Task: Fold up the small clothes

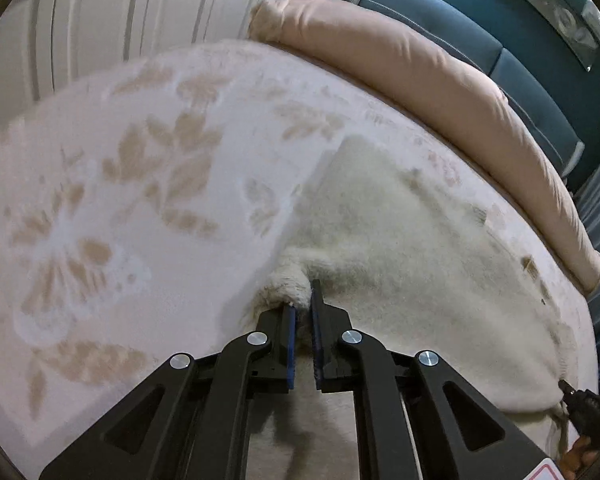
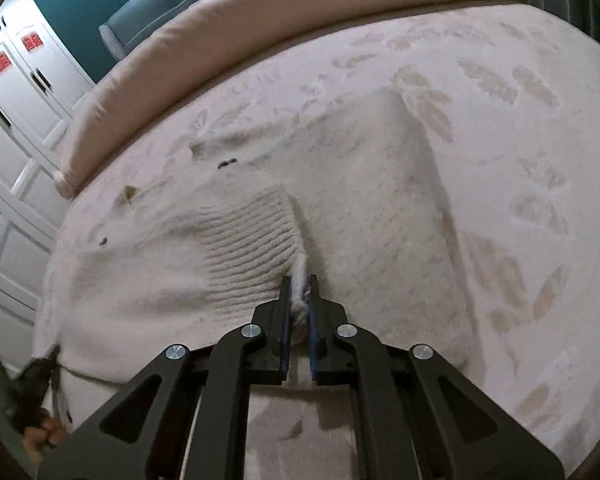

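Observation:
A cream fuzzy garment (image 1: 400,240) lies spread on the bed. My left gripper (image 1: 302,296) is shut on a bunched fold at the garment's near left edge. In the right wrist view the same garment (image 2: 360,200) shows a ribbed band (image 2: 248,240). My right gripper (image 2: 299,280) is shut on a pinch of cloth at the end of that band. Each view catches the other gripper at the garment's near edge: the right gripper (image 1: 568,390) at the lower right, the left gripper (image 2: 52,354) at the lower left, with fingers of a hand behind it.
The bed cover (image 1: 120,208) is pale pink with a tan leaf pattern. A rolled pink duvet (image 1: 440,80) runs along the far side, against a teal padded headboard (image 1: 520,52). White panelled doors (image 1: 100,20) stand beyond the bed.

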The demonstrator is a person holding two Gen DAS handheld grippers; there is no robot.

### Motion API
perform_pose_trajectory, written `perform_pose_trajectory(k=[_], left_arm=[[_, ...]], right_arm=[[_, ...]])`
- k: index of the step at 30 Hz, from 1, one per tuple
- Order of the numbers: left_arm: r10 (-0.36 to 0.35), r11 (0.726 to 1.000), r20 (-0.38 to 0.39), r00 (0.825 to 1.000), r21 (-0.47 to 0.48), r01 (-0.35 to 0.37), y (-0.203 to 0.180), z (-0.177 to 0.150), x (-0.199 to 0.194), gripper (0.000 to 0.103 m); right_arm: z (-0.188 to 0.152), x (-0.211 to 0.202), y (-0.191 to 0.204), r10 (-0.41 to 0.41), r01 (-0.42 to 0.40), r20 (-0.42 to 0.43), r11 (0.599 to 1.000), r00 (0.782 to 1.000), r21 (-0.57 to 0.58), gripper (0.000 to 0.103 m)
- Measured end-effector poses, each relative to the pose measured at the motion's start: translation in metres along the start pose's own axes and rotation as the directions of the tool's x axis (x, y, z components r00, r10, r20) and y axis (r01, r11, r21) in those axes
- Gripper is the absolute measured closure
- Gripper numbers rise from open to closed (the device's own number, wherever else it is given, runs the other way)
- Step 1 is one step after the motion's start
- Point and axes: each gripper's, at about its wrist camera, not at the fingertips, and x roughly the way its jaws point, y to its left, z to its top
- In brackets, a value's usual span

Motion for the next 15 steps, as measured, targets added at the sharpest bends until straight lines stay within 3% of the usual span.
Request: perform_pose_trajectory(k=[2,4,7,8,9,10,11,12,15], left_arm=[[-0.009,1.0,-0.001,1.0,-0.009,0.009,0.002,0.0,-0.002,0.092],[-0.01,1.0,-0.025,1.0,0.0,0.01,0.003,0.0,-0.002,0.091],[-0.053,0.998,-0.073,0.996,-0.018,0.052,0.004,0.003,-0.023,0.085],[-0.058,0.998,-0.078,0.995,-0.024,0.056,0.006,0.002,-0.036,0.075],[-0.069,0.998,-0.072,0.995,-0.019,0.068,0.01,-0.001,-0.057,0.061],[-0.083,0.996,-0.067,0.994,-0.014,0.083,0.016,-0.006,-0.077,0.052],[-0.093,0.996,-0.064,0.994,-0.011,0.092,0.02,-0.012,-0.093,0.036],[-0.103,0.995,-0.067,0.992,0.0,0.103,0.032,-0.024,-0.119,0.031],[-0.11,0.993,-0.135,0.985,0.031,0.115,0.059,-0.061,-0.162,0.031]], right_arm=[[0.0,-0.006,-0.001,0.012,-0.013,0.026,1.0,1.0,0.016,0.096],[-0.005,0.005,-0.003,-0.027,0.027,-0.01,1.0,1.0,-0.012,0.096],[-0.005,-0.027,0.007,-0.062,0.062,0.007,0.998,0.998,-0.011,0.087],[-0.007,-0.047,0.008,-0.043,0.043,0.023,0.999,0.999,-0.007,0.079],[-0.015,-0.073,0.006,-0.005,0.005,0.044,1.0,0.999,-0.009,0.059],[-0.027,-0.098,0.001,0.01,-0.009,0.064,1.0,0.998,-0.015,0.05],[-0.037,-0.119,-0.004,0.005,-0.003,0.085,1.0,0.996,-0.026,0.041],[-0.054,-0.147,-0.011,-0.006,0.011,0.105,0.999,0.994,-0.043,0.04],[-0.107,-0.194,-0.039,-0.045,0.048,0.085,0.998,0.995,-0.038,0.036]])
